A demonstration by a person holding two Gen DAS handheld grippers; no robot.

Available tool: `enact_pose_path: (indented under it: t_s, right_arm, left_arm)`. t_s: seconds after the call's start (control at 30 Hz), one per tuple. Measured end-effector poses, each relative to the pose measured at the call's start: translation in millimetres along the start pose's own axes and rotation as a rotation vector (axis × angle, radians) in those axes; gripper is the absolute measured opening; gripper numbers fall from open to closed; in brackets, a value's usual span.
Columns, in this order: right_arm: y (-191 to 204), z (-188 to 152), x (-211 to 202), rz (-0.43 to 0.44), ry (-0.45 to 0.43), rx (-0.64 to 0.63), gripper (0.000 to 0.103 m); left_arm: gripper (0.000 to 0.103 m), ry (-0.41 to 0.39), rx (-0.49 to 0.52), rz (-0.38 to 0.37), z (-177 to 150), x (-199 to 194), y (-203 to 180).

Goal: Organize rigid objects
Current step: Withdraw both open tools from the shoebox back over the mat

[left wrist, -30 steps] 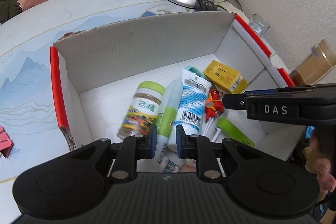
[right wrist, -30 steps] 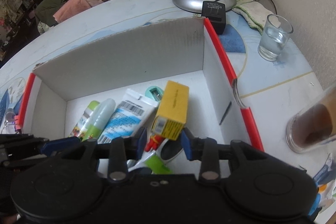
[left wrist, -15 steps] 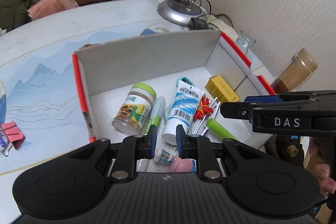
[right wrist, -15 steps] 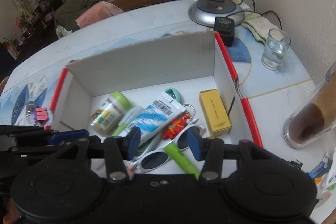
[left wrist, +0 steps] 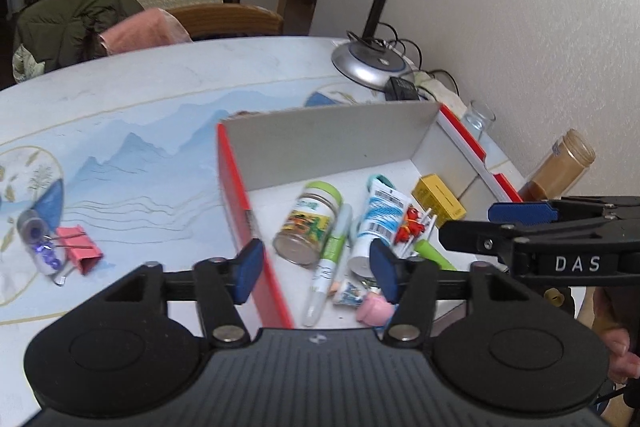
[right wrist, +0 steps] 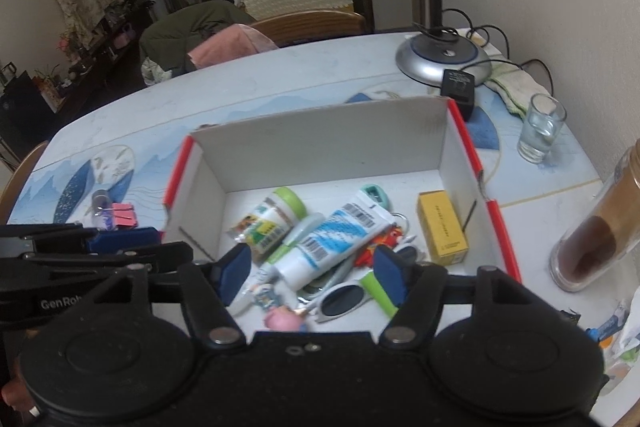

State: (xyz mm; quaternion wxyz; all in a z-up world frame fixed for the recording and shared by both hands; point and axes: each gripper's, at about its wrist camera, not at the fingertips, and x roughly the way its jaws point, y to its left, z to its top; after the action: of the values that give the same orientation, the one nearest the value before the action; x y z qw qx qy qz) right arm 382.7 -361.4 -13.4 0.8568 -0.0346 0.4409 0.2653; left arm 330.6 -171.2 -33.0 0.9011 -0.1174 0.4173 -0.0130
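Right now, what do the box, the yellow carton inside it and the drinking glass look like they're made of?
Box: looks like cardboard, matte grey-white inside, with red edges and thin flat walls.
Yellow carton: probably printed paperboard, going by its sharp folded corners and smooth, lightly glossy faces.
Drinking glass: clear glass, or possibly hard plastic; the table shows through it.
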Motion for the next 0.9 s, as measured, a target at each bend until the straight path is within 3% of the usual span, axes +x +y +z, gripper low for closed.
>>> enact_pose_path:
  t_s: [0.13, 0.23, 0.43, 0.8, 0.9]
  right_arm:
    - [17.2, -3.5, -2.8, 0.004, -0.010, -0.010, 0.077]
    - [31.5, -6.3, -4.2, 0.012, -0.017, -0.016, 0.083]
    - [67.8, -13.8, -3.2, 0.022, -0.023, -0.033, 0.093]
    - [144.6, -22.8, 12.5, 0.042, -0.017, -0.068, 0.096]
    - [163.6, -24.1, 20.2, 0.051, -0.003, -0.080, 0.096]
  left_arm:
    - [0.059, -0.007, -0.016, 0.000, -3.0, -10.9, 18.1]
    - [0.069, -0.022, -0.023, 0.004, -6.4, -21.7, 33.5]
    - [0.070, -0.033, -0.025, 0.027, -12.7, -42.2, 69.3]
    - [0.078, -0.024, -0.007, 0.053, -23.6, -64.0, 138.5]
    - [0.085, -0.019, -0.007, 0.056, -25.9, -66.3, 157.3]
